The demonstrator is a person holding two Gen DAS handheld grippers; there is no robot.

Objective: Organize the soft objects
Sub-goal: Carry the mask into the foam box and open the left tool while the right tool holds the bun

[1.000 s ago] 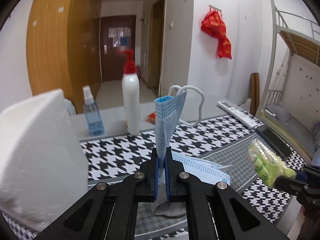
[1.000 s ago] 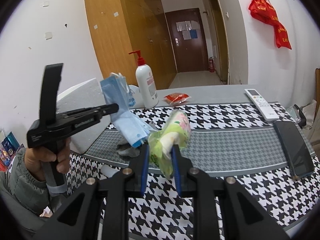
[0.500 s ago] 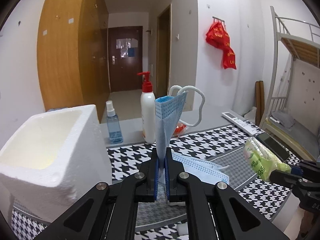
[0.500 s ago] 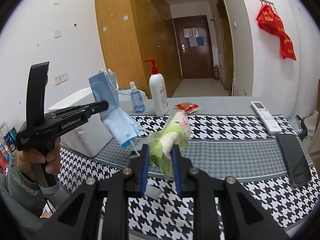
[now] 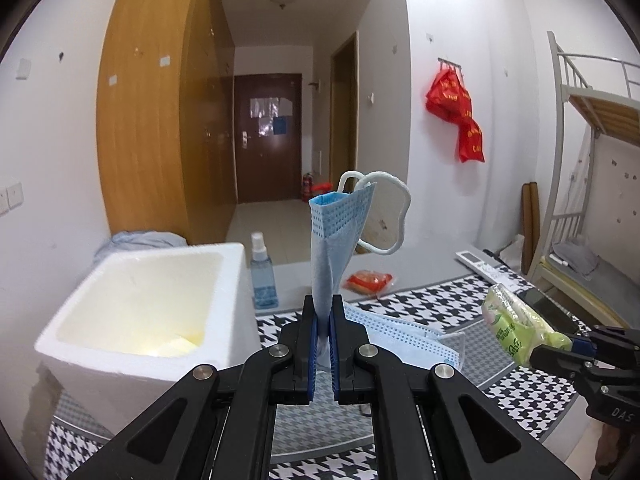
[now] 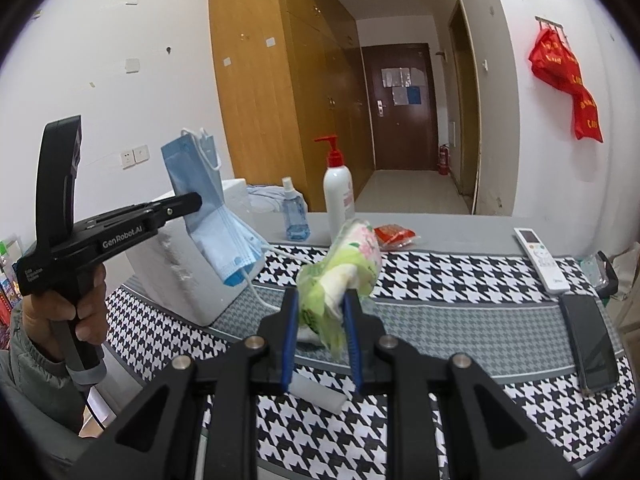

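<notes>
In claws: 1 mask stack (image 5: 338, 236), 1 tissue pk (image 6: 344, 268).

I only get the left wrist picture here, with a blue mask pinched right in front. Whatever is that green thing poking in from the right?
Observer: A green tissue pack, clamped in the right gripper.
Operator: Is there a pump bottle anywhere? I see only a blue spray bottle.
Observer: Yes, a white pump bottle with a red top stands right of that spray bottle; the face masks hide it from you.
Operator: Who holds my gripper?
Observer: A hand in a grey sleeve grips the left gripper, beside the white foam box.
</notes>
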